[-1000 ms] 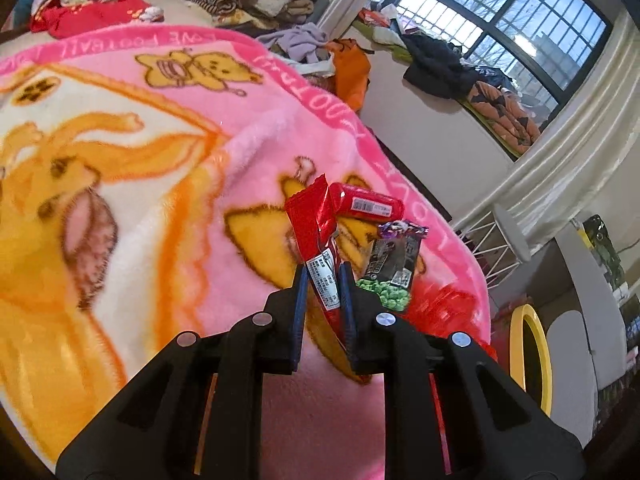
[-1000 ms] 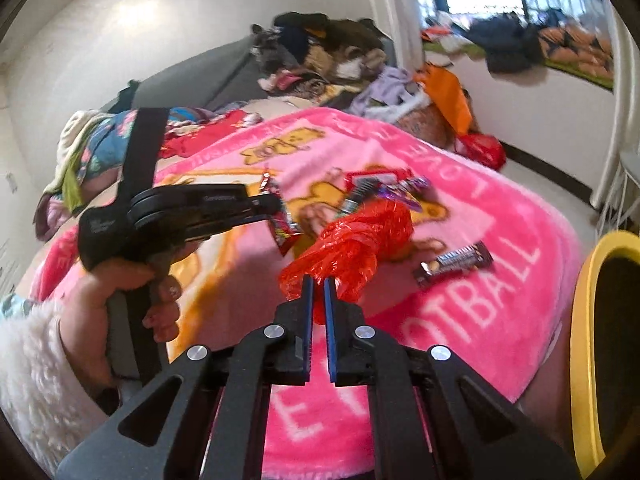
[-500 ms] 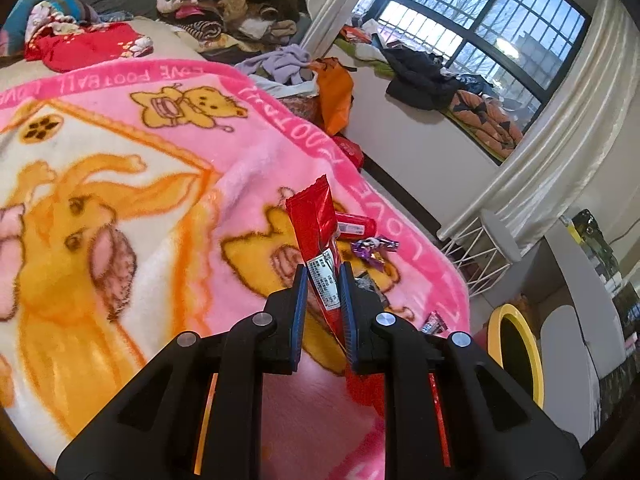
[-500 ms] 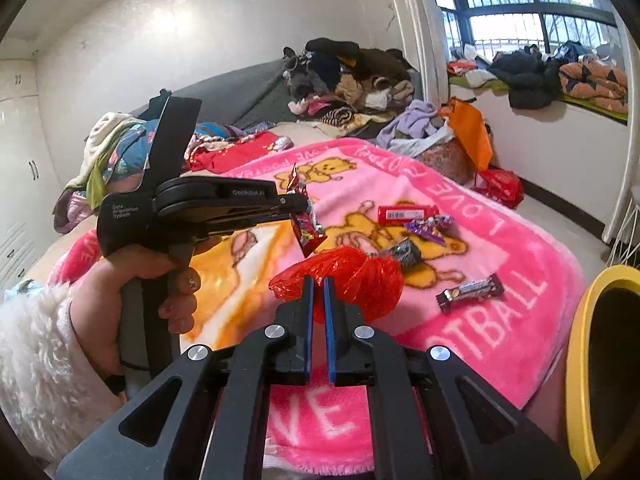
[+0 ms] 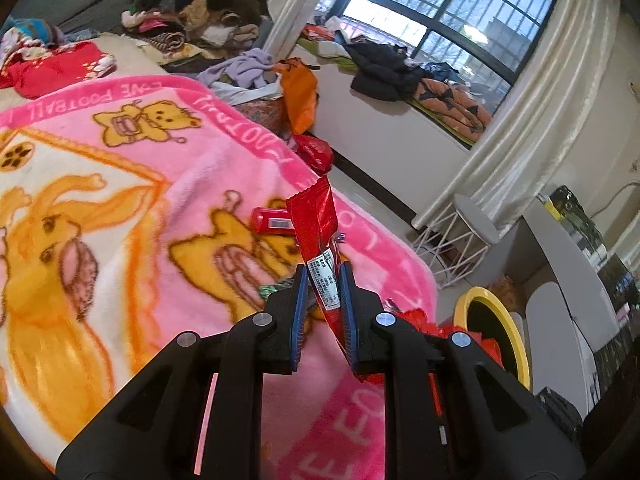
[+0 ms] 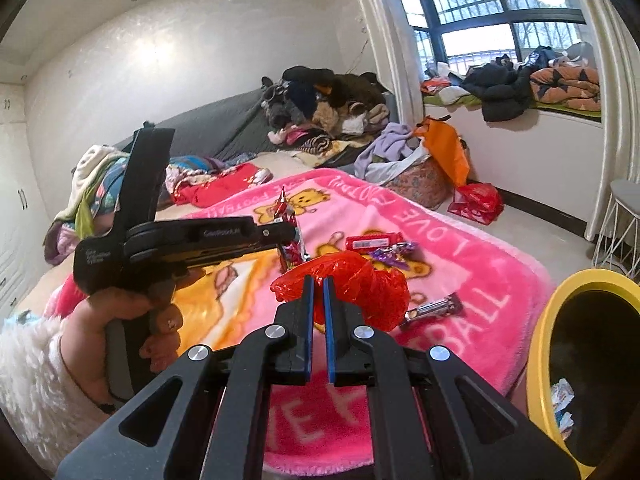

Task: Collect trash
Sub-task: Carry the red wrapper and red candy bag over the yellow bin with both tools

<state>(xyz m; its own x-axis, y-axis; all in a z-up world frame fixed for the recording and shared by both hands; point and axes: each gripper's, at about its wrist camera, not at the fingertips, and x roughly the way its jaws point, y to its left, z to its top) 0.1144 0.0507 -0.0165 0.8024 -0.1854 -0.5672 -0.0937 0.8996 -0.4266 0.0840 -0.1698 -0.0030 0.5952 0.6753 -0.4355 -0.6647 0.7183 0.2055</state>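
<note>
- Left wrist view: left gripper (image 5: 323, 280) is clamped on a long red snack wrapper (image 5: 316, 224), which stands up from between the blue pads with its white label showing.
- Pink cartoon blanket (image 5: 120, 184) spreads beneath and to the left; a red rectangular packet (image 5: 271, 221) lies on it just beyond the held wrapper.
- Yellow-rimmed bin (image 5: 498, 336) stands on the floor at the lower right, past the blanket's edge, with a white wire stool (image 5: 460, 240) farther off by the curtain.
- Right wrist view: right gripper (image 6: 318, 284) has its jaws pressed together on a crumpled red plastic bag (image 6: 360, 284), which bulges just ahead of the pads.
- At the left, a hand (image 6: 128, 312) in a fluffy white sleeve holds the other gripper level above the blanket, the snack wrapper pinched at its tip.
- On the blanket farther off lie the red packet (image 6: 370, 241) and a purple wrapper (image 6: 392, 250); a brown bar wrapper (image 6: 434, 308) lies near the right edge.
- The bin's yellow rim (image 6: 540, 344) fills the lower right, with scraps of white packaging inside.
</note>
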